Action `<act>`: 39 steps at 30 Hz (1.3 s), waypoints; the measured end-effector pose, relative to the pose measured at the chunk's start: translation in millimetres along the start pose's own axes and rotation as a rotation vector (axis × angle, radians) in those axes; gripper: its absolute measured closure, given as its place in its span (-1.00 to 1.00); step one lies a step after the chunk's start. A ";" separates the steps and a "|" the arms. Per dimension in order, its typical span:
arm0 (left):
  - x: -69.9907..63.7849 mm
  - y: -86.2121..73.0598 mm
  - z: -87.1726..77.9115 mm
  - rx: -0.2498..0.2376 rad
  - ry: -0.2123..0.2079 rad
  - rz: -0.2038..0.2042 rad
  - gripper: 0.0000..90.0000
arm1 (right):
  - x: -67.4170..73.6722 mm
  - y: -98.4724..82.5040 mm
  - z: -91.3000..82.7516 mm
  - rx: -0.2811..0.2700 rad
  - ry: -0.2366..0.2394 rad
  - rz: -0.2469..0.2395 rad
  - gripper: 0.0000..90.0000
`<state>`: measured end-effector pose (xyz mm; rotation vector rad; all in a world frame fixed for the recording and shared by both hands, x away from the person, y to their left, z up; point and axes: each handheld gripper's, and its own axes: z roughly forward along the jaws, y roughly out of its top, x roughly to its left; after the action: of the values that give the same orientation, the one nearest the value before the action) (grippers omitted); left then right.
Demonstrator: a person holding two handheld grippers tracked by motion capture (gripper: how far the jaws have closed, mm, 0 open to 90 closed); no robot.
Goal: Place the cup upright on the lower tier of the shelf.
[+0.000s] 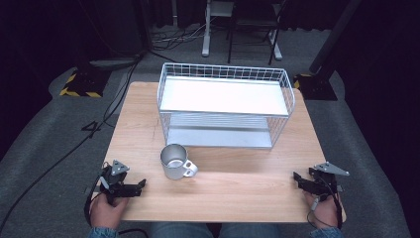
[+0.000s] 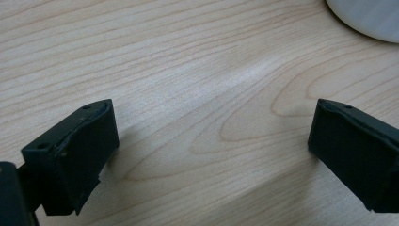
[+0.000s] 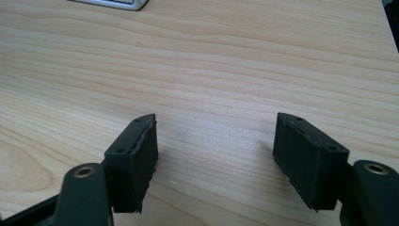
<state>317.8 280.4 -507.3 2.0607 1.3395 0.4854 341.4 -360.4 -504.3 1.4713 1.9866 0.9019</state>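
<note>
On the table (image 1: 237, 183), a shiny metal mug (image 1: 176, 161) stands upright; both grippers' fingers (image 2: 70, 150) are apart.

One metal mug (image 1: 174, 161), one wire rack (image 1: 225, 105), two grippers — left (image 1: 141, 184), right (image 1: 296, 177) — one table (image 1: 223, 191).

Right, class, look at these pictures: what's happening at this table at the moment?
A person sits at a wooden table with a claw in each hand. The left claw and right claw both rest open near the front edge, holding nothing. A metal mug stands upright, untouched, between them, nearer the left one. Behind it is an empty two-tier white wire rack.
</note>
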 end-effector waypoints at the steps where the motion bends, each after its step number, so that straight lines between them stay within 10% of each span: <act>1: 0.0 0.0 0.0 0.000 0.000 0.000 -0.95 | 0.0 0.0 0.0 0.000 0.000 0.000 -0.30; 32: -0.1 3.6 3.1 0.005 0.009 -0.010 -0.96 | 0.3 -1.0 -4.1 -0.004 0.009 -0.026 -0.15; 39: 0.6 5.7 4.6 0.007 0.011 -0.011 -0.97 | 10.1 6.7 -24.4 -0.086 0.121 0.009 -0.16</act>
<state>324.7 277.9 -507.0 2.0577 1.3600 0.4887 324.9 -354.6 -483.4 1.4088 2.0009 1.0903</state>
